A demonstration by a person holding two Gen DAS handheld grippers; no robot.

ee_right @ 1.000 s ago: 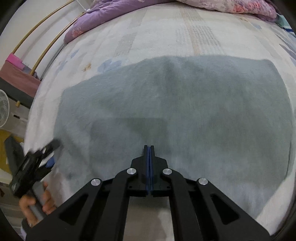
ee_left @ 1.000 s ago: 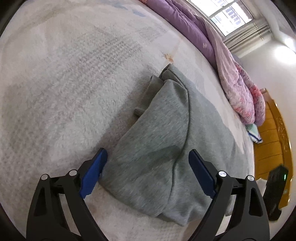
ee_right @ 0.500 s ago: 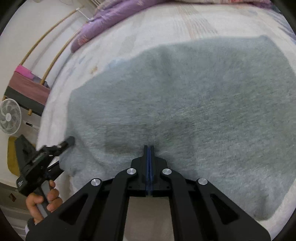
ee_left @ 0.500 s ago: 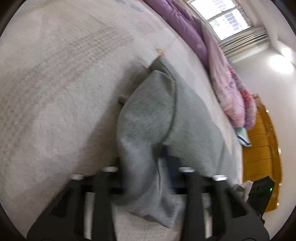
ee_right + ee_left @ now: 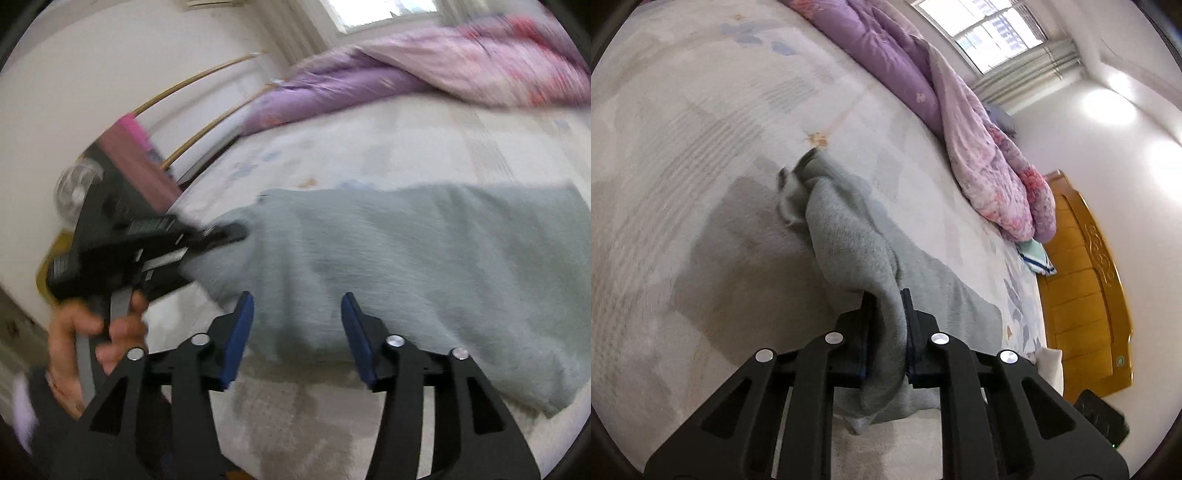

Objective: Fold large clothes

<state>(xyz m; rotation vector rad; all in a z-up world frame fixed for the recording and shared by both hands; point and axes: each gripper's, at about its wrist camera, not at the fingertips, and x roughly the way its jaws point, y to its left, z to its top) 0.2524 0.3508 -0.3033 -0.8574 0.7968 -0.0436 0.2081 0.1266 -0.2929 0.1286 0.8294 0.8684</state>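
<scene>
The left gripper is closing, its pads pinched on a raised fold at the near-left corner of the grey sweatshirt (fleecy, thick), which lies on the cream bedspread. Bare bedspread lies open to its left. In the blurred right wrist view the right gripper is opening, nothing between its jaws, probably just short of the sweatshirt's near edge. A purple quilt lines the far side.
</scene>
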